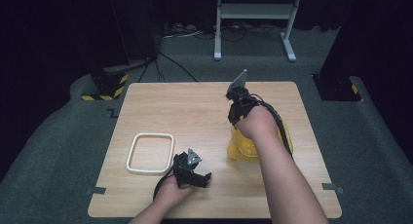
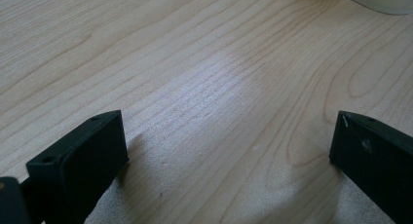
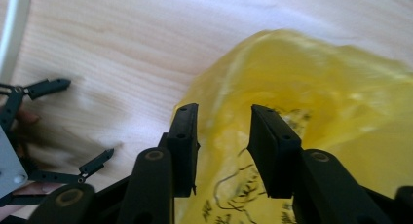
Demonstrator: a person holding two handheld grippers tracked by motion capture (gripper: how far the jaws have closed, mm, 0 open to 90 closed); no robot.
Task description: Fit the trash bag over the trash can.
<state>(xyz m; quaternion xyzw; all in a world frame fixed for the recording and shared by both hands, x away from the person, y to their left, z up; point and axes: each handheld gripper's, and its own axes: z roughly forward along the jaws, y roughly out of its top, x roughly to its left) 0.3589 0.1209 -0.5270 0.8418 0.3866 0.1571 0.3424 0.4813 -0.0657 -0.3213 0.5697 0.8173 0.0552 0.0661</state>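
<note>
right gripper [image 3: 221, 151]: jaws apart over yellow bag [image 3: 311, 87], nothing pinched | left gripper [image 2: 229, 151]: wide open on wooden table [image 1: 195, 107] | bag partly hidden by arm | white tray [image 1: 151, 153] near | dark room

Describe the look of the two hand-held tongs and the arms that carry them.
Both tongs are black, skeleton-framed tools with flat rectangular pads. The left tongs carry a grey three-cornered plate with dark holes; the right tongs carry one too, with round rivets at the finger joints. A black cable trails from each. The forearms are bare, with no sleeves.
</note>
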